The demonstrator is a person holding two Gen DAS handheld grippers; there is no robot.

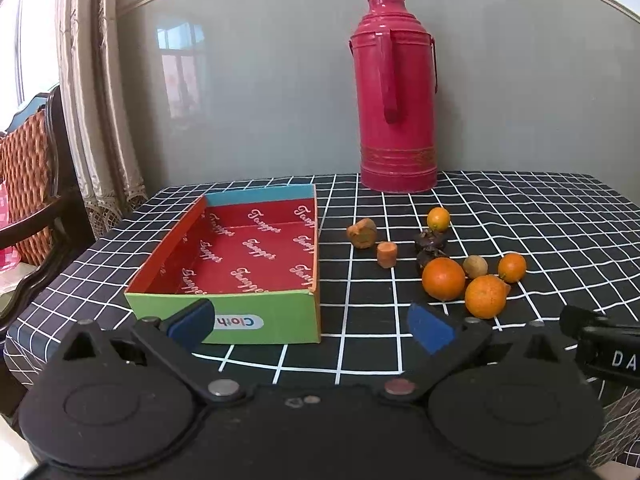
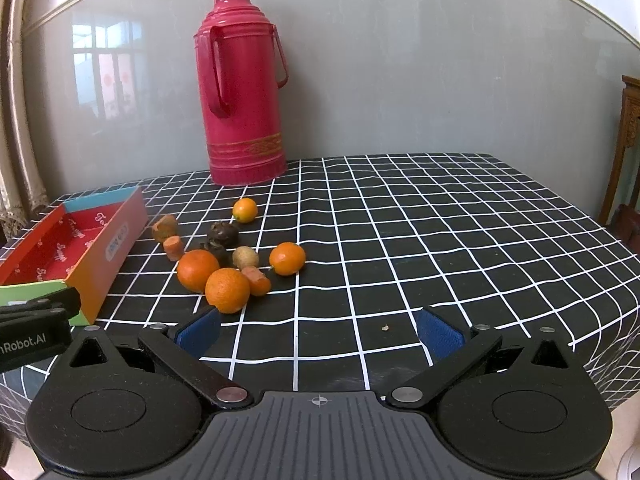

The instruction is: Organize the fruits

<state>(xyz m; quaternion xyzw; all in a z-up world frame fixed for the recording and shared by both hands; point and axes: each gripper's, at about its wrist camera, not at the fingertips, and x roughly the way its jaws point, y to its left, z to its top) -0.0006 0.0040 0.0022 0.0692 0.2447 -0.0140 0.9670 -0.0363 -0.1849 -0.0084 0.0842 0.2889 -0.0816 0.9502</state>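
Observation:
An open cardboard box [image 1: 224,314] with a red inside and green front wall stands on the checked cloth at the left; it also shows in the right wrist view [image 2: 108,256]. To its right lies a loose cluster of fruit: two large oranges [image 1: 444,279] [image 1: 486,296], smaller oranges [image 1: 512,267] [image 1: 438,219], a brown longan [image 1: 475,266], dark fruits [image 1: 430,240] and carrot pieces [image 1: 386,255] [image 1: 362,233]. My left gripper [image 1: 312,326] is open and empty, low before the box and fruit. My right gripper [image 2: 320,330] is open and empty, just right of the nearest orange [image 2: 227,290].
A tall red thermos [image 1: 396,96] stands at the back of the table against the grey wall. The table's black-and-white checked cloth [image 2: 440,240] stretches to the right. A curtain and a chair [image 1: 36,184] are at the far left.

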